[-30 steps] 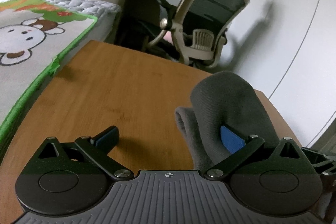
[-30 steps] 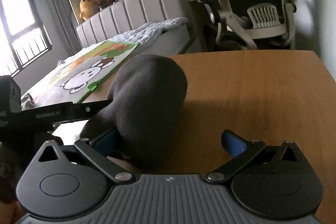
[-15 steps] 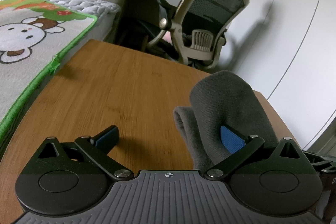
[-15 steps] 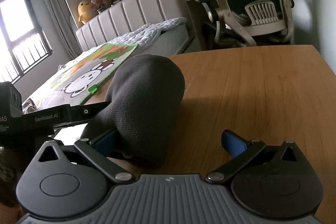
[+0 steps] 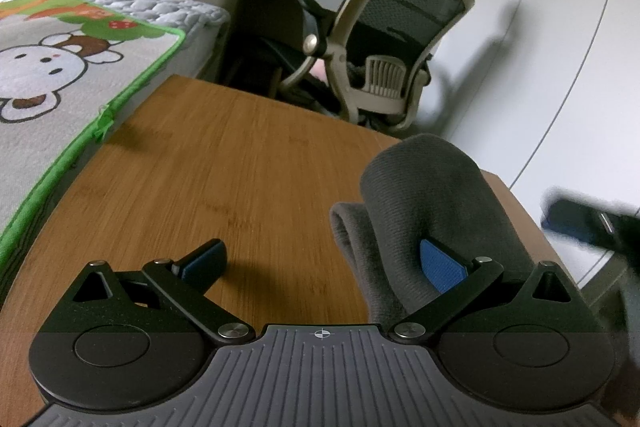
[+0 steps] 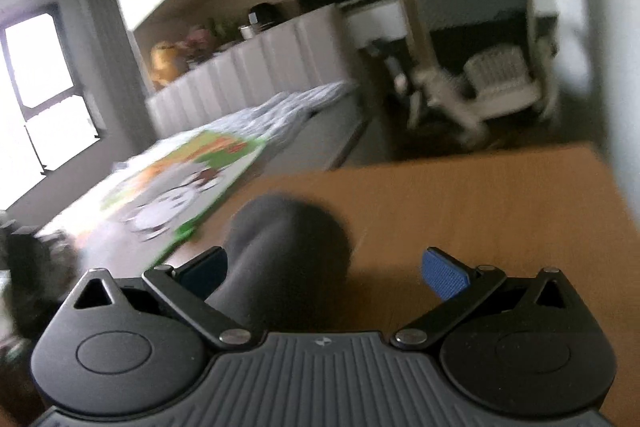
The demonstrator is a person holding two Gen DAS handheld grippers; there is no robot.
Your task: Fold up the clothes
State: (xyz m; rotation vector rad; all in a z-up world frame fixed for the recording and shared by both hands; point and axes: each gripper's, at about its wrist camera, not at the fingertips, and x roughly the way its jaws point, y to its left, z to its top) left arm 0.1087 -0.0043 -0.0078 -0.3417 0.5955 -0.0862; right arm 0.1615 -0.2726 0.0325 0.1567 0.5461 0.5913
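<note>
Both grippers stand wide open: the left gripper (image 5: 322,263) low over the wooden table (image 5: 240,167), the right gripper (image 6: 324,267) above the grey garment (image 5: 432,195).

The cloth (image 5: 432,203) is dark grey, of a fine ribbed knit, and folded over into a thick rounded bundle. It lies on the wood surface with the smooth curved fold uppermost. A looped edge of the same fabric sticks out at its lower left side. In the right wrist view it (image 6: 288,247) shows blurred.
</note>
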